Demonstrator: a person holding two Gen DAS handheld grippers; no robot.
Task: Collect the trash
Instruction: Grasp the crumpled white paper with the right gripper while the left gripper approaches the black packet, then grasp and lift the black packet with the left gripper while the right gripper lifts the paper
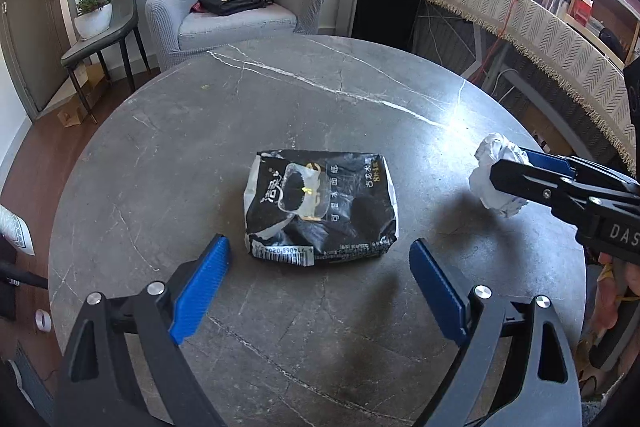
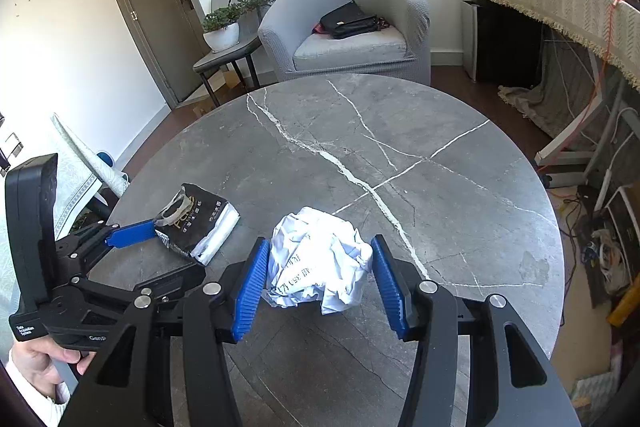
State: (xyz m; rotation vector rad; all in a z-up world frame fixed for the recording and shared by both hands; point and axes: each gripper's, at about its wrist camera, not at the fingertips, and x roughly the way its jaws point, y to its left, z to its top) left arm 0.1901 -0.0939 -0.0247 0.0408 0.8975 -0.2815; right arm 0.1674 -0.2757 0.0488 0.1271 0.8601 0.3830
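- Left wrist view: the left gripper [image 1: 320, 267] stood wide open above the round table [image 1: 160, 147], with the black tissue pack [image 1: 320, 207] lying flat just beyond its fingertips, not between them. At the right side, the right gripper [image 1: 508, 171] held the crumpled paper ball [image 1: 492, 183] raised over the table.
- Right wrist view: the right gripper [image 2: 320, 267] was closed on the paper ball [image 2: 320, 263], both blue pads pressing its sides. The left gripper [image 2: 132, 231] reached the tissue pack [image 2: 204, 223] near the table's left edge.
- The paper seemed already collected; the pack was probably next. The left gripper would need to go forward and close around it. No bin was visible.
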